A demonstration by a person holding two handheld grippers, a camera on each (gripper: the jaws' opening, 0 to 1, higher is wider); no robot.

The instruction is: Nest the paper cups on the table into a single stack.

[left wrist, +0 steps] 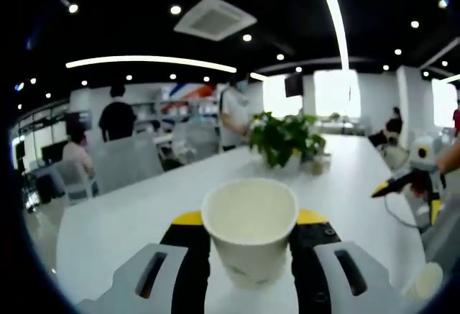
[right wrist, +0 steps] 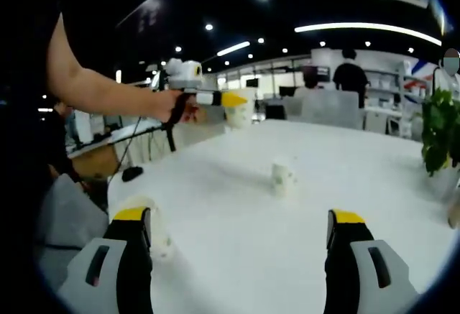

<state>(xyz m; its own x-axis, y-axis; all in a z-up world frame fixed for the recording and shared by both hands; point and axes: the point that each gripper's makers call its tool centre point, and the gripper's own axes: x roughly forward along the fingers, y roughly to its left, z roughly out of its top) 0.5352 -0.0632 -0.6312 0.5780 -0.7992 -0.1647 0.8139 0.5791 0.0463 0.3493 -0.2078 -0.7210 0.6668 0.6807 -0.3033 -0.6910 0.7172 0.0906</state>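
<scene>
In the left gripper view, the left gripper [left wrist: 250,246] pinches a white paper cup [left wrist: 250,235] between its two black jaws with yellow tips. The cup stands upright, its open mouth is up, and it sits at the 6 o'clock part of the view, above the white table [left wrist: 115,220]. At 3 o'clock the right gripper [left wrist: 417,177] comes into this view, held by a hand. A potted green plant [left wrist: 287,139] stands on the table at about 12 o'clock from the cup, well apart from it. At 5 o'clock, near the edge, a second pale cup [left wrist: 425,279] shows partly.

In the right gripper view, the right gripper [right wrist: 241,246] has its jaws spread wide, with nothing between them. A small paper cup [right wrist: 283,177] stands on the table at 12 o'clock from the jaws, apart from them. Another cup [right wrist: 154,231] is just beside the left jaw, at 9 o'clock; I cannot tell if they touch. At 11 o'clock, the other gripper holds its cup [right wrist: 238,111] up in the air.
</scene>
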